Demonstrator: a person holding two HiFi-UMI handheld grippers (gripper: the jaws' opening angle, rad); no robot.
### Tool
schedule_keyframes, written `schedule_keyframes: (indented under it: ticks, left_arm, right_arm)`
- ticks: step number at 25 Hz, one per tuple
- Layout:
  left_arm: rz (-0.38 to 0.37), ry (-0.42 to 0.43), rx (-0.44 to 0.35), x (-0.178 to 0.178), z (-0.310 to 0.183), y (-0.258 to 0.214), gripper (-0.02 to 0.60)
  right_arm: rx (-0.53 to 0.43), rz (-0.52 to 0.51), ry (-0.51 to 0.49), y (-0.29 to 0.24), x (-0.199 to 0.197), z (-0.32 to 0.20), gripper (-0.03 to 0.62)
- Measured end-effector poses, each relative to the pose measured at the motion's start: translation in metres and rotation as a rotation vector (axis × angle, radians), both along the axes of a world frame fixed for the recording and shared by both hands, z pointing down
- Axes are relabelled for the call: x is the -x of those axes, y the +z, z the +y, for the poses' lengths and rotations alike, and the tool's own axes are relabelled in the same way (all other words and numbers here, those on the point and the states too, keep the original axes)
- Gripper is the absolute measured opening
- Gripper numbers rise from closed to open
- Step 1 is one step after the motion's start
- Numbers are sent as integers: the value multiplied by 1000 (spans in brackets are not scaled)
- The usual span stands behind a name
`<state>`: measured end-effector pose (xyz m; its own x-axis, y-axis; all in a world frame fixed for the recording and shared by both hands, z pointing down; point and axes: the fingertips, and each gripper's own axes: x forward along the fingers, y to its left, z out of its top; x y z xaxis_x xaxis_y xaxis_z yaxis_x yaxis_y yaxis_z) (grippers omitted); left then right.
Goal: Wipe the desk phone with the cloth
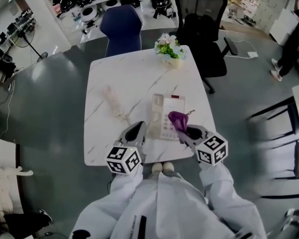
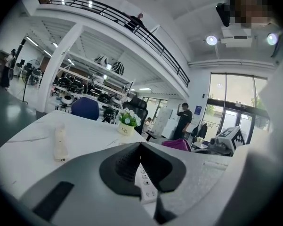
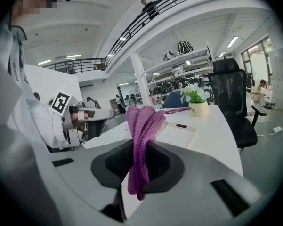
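Note:
A white desk phone [image 1: 165,116] lies on the marble table [image 1: 104,73] near its front edge; its handset [image 1: 112,101] rests apart to the left, joined by a cord. My right gripper [image 1: 185,131] is shut on a purple knitted cloth [image 1: 177,118], which bunches up over the phone's right side. In the right gripper view the cloth [image 3: 142,135] hangs pinched between the jaws. My left gripper [image 1: 138,132] sits at the phone's lower left corner, jaws closed together with nothing in them; phone keys [image 2: 146,178] show just beyond them.
A small pot of flowers [image 1: 169,50] stands at the table's far edge. A blue chair [image 1: 121,29] and a black office chair [image 1: 204,24] are behind the table. A person [image 2: 182,120] stands in the background.

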<state>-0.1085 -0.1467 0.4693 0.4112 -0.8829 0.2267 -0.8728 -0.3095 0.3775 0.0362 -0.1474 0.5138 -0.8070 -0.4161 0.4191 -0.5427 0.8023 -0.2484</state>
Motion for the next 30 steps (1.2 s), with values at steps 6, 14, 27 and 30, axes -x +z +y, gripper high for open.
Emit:
schedule_keyframes:
  ticks: [6,14,27,30]
  left_arm:
    - [-4,-17,-4,6,-6,0,-3]
    - [-9,-23,1,11,-17,2,-3]
    - [-4,1,26,12,-44,13,-3]
    - [-1,4,31,13,-50,16,-3]
  right_arm:
    - [-45,-25,51,-13,1,-24,41]
    - [-88,-30,83,-23,9,-53,41]
    - [-154,-18,119,-43,19,-102,41]
    - [-177,7,126,-43,20,-114,41]
